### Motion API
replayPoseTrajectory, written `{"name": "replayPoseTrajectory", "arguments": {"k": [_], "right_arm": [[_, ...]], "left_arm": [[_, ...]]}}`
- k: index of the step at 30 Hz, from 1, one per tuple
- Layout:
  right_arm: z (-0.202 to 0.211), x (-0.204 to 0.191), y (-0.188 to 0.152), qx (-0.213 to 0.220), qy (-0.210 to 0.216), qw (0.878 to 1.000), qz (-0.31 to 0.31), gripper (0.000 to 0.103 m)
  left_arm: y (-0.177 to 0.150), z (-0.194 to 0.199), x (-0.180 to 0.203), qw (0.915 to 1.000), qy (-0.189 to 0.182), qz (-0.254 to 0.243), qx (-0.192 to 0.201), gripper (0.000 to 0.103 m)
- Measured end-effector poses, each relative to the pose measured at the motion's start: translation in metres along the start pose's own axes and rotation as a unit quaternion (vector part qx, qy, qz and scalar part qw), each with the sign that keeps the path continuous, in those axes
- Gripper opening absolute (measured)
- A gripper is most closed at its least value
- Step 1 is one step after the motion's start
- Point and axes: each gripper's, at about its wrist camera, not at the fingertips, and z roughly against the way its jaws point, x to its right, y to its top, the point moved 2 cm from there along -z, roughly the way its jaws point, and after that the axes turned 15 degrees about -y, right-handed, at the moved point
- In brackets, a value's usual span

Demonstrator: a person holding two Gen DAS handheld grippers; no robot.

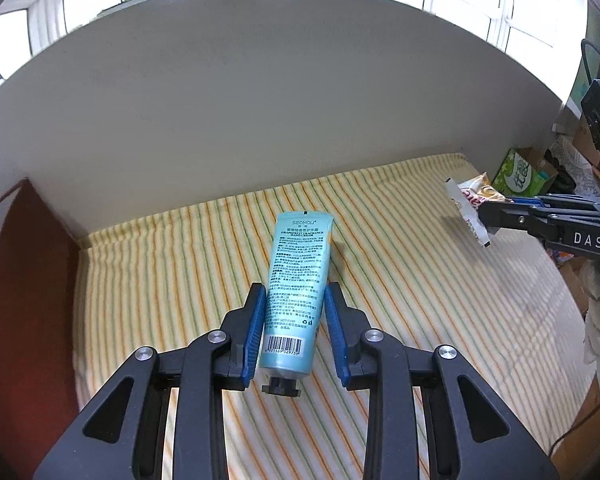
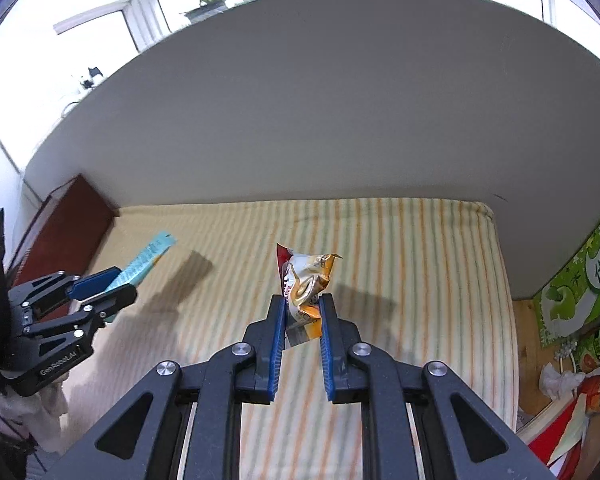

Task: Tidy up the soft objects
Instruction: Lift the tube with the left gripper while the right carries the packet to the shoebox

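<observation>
While both items hang clear of the striped cloth (image 1: 400, 264), this reads as the carry step: each is picked up, neither is placed. The left gripper (image 1: 294, 292) has its blue pads clamped on the lower half of a turquoise hand cream tube (image 1: 298, 276), black cap towards the camera, crimped end pointing away at the white backboard (image 1: 260, 100). Over on the right, the right gripper (image 2: 303, 312) pinches a crumpled snack packet (image 2: 306, 280) nearly flat, jaws almost together, the wrapper sticking up above the fingertips. Shadows on the cloth below suggest both are held in the air. No bin or tray shows in either view, so the destination is anyone's guess. Next up, I'd say: pick a spot, lower gently, and release without squeezing that soft tube further.
</observation>
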Motion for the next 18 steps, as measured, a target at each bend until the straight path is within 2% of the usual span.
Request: {"name": "replayPoseTrajectory", "arguments": {"k": [9,18], "right_arm": [[0.052,-0.05,0.009,0.043,0.033,0.998,0.043,0.015],[0.1,-0.12,0.012,0.068,0.079,0.991,0.089,0.015]], "left_arm": [[-0.008,0.069,0.001,0.9991,0.009,-0.015,0.039,0.028],[-0.027,0.146,-0.036,0.9966,0.032,0.004,0.076,0.028]]}}
